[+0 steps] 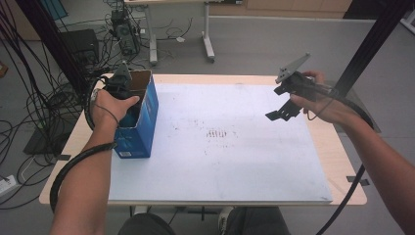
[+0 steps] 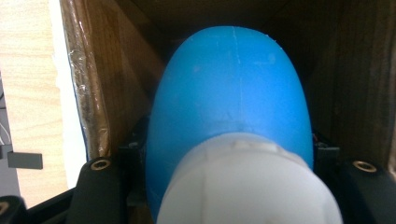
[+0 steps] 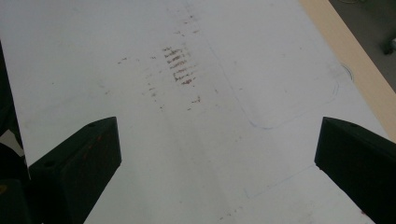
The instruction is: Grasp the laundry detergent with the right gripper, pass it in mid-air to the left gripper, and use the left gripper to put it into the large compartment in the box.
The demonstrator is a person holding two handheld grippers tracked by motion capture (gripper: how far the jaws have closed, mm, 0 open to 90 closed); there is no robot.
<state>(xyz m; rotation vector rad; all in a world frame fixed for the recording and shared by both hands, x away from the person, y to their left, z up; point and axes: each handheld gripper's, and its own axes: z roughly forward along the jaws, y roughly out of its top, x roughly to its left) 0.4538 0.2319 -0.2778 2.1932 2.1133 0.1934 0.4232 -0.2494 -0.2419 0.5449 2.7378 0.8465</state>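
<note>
Blue bottle (image 2: pixel 231 93) inside cardboard box (image 1: pixel 142 115)

Left gripper (image 2: pixel 229 186) clamps blue bottle (image 2: pixel 231 93), white cap (image 2: pixel 247 182), inside cardboard box (image 2: pixel 116 70).

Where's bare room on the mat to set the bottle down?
Free: the white mat from the blue box across to the right hand-held gripper, smudges only. Crowded: the box itself, where the left hand-held gripper grips the blue bottle.
</note>
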